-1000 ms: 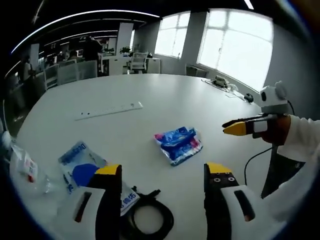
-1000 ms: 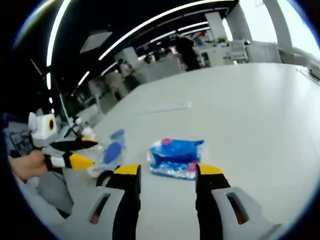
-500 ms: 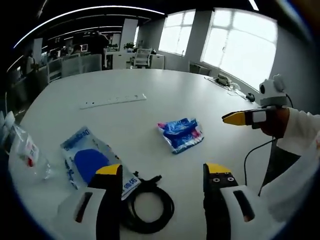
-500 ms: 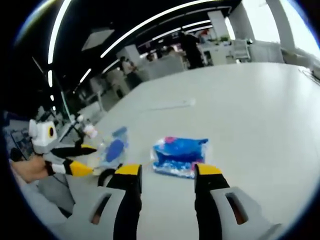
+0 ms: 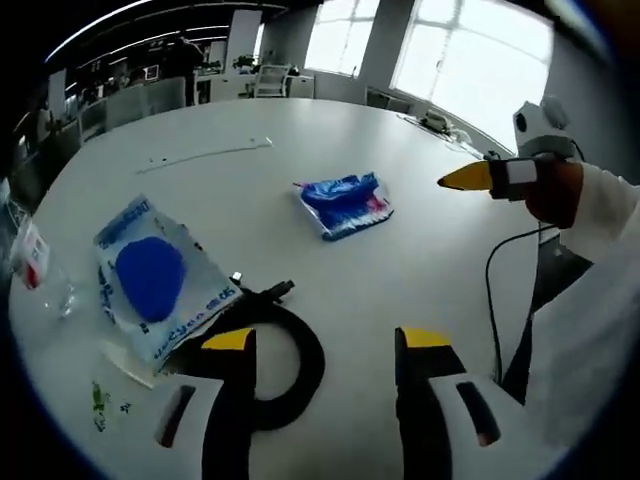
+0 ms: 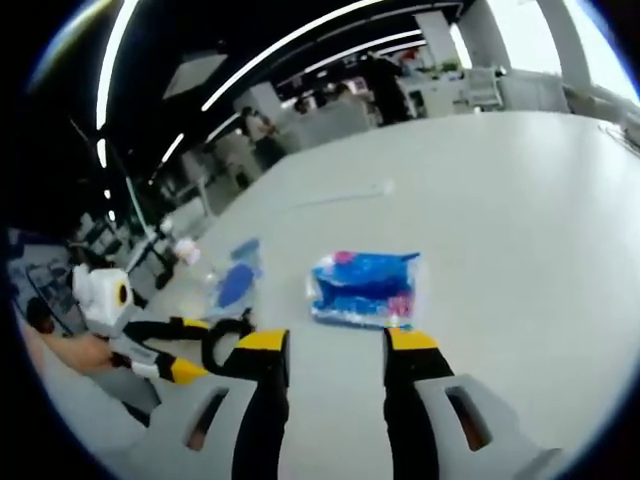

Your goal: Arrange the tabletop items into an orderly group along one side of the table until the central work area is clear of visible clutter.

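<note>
Left gripper (image 5: 318, 345) hangs jaws apart and empty over the coiled black cable (image 5: 262, 338); right gripper (image 6: 326, 345), also spread, lines up on the crinkled blue plastic packet (image 6: 366, 287) mid-table. Gathering looks barely begun; next, likely closing on each.

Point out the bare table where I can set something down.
Widest free patch: beyond the blue snack packet, up to the white power strip and the far table edge. Also bare: between that packet and the right gripper. Crowded: near the left gripper, with black cable coil, blue-disc pouch, plastic bottle.
</note>
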`<state>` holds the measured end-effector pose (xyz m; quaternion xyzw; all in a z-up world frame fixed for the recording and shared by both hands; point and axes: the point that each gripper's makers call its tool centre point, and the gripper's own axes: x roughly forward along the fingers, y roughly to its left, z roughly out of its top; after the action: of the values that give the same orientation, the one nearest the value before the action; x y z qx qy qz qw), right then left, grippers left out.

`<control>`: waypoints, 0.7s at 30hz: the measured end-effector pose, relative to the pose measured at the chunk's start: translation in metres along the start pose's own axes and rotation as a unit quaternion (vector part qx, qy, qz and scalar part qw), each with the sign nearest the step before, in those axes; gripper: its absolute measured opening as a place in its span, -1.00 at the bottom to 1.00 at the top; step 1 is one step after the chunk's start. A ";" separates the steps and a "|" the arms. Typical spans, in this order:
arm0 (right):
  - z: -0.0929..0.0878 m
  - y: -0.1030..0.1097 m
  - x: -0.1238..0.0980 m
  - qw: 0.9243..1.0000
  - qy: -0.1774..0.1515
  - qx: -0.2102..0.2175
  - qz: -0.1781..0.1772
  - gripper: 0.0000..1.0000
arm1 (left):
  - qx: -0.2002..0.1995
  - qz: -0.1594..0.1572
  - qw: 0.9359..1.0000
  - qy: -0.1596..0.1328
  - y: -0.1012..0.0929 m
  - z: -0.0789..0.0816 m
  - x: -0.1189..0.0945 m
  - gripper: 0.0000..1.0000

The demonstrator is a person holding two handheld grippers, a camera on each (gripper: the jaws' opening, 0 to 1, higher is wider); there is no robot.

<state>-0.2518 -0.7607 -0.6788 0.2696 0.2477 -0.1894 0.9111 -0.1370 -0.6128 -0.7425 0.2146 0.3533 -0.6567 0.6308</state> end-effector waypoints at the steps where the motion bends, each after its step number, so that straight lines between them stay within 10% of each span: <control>1: -0.002 0.001 -0.001 1.000 0.001 0.002 0.000 -0.32 | 0.002 0.000 1.000 0.004 0.000 -0.002 0.001 0.02; 21: -0.013 0.012 0.001 1.000 0.018 0.008 0.010 -0.39 | 0.035 0.009 0.998 0.049 0.008 -0.028 0.011 -0.86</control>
<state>-0.2498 -0.7445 -0.6840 0.2826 0.2597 -0.1770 0.9063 -0.1346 -0.5992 -0.7700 0.2719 0.3587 -0.6518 0.6104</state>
